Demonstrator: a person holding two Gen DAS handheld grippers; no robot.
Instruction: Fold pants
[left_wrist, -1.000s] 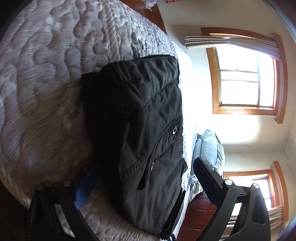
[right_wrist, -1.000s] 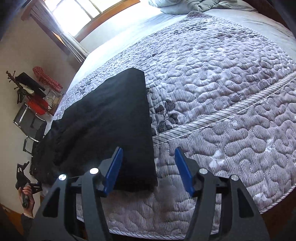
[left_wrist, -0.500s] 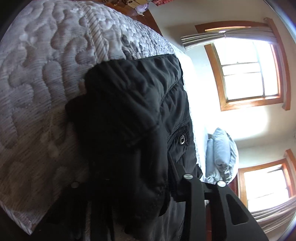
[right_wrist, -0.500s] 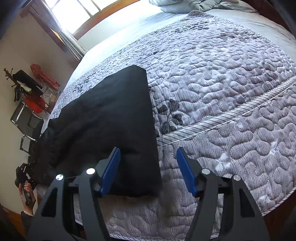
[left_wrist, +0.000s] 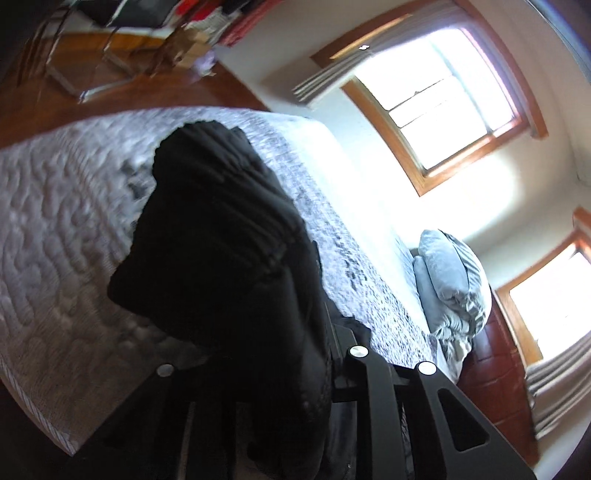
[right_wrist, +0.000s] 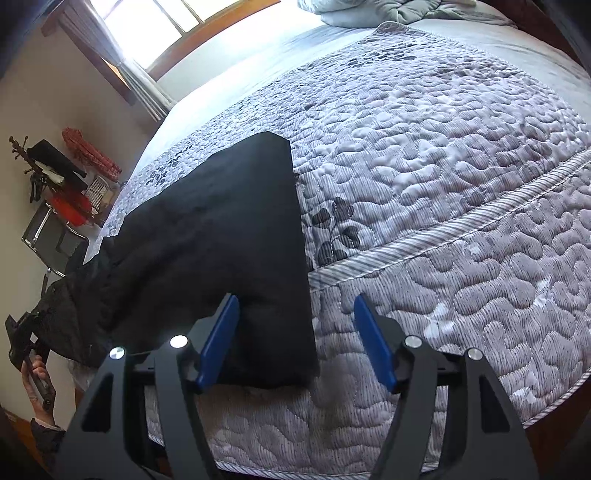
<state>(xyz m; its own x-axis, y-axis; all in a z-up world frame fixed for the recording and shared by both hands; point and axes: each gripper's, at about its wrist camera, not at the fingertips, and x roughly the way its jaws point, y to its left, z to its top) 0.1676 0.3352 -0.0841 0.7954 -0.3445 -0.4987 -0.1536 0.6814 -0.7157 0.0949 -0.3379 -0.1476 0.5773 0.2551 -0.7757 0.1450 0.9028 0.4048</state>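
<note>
Our left tongs (left_wrist: 295, 369) clamp the black pants (right_wrist: 221, 236), whose bunched cloth hides their fingertips, while our right tongs (right_wrist: 295, 339) gape over the hem on the quilted bed (right_wrist: 443, 184).

Matt black cloth pants (right_wrist: 221, 236), quilted bedspread (right_wrist: 443, 155)

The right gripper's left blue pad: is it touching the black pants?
Cannot tell. In the right wrist view the left blue pad overlaps the hem end of the black pants, but no view shows contact or a gap plainly. The right gripper is open.
</note>
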